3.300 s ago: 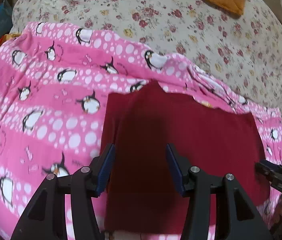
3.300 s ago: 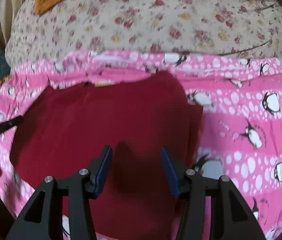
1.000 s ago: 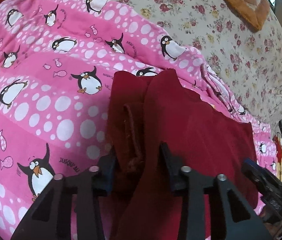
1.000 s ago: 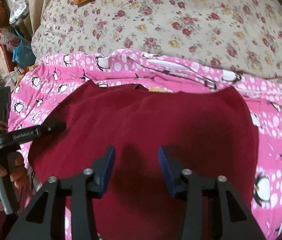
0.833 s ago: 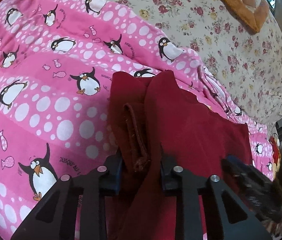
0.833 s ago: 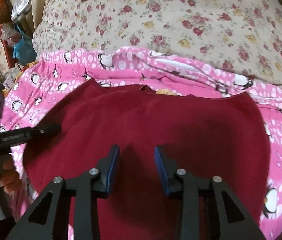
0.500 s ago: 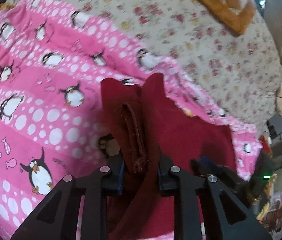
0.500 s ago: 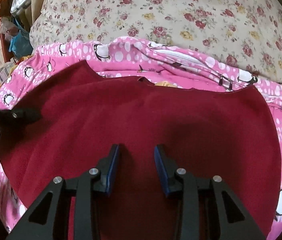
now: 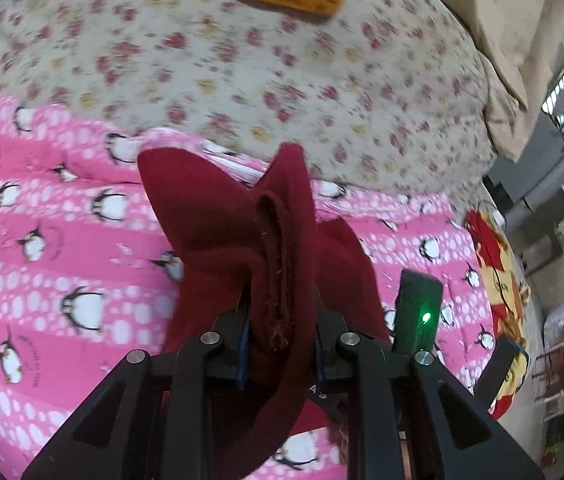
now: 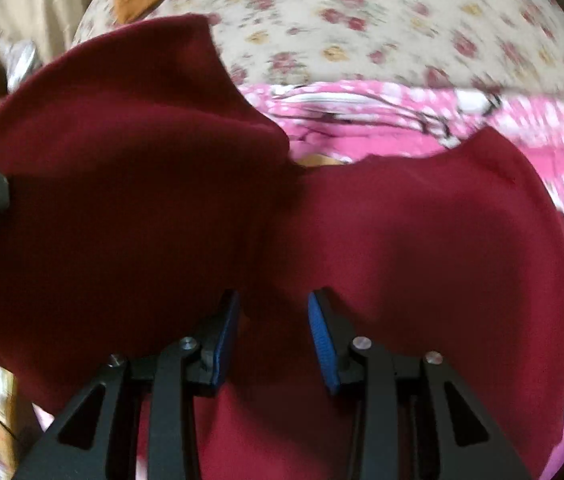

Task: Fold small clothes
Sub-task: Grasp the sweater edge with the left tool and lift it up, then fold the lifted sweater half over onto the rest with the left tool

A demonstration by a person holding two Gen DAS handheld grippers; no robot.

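Left gripper [image 9: 280, 344] jaws just shut tight on a bunched hem of the dark red garment [image 9: 218, 220], which a sec ago lay flat on the pink penguin blanket [image 9: 42, 248]; now its left side is lifted, peeling up toward 12 o'clock in the left view. Right gripper [image 10: 274, 336] jaws part open, hovering over the cloth w/ nothing between them; garment's right half is flat on the bed at 3 o'clock. Likely the fold-over has started; next, carry the lifted side across to the right
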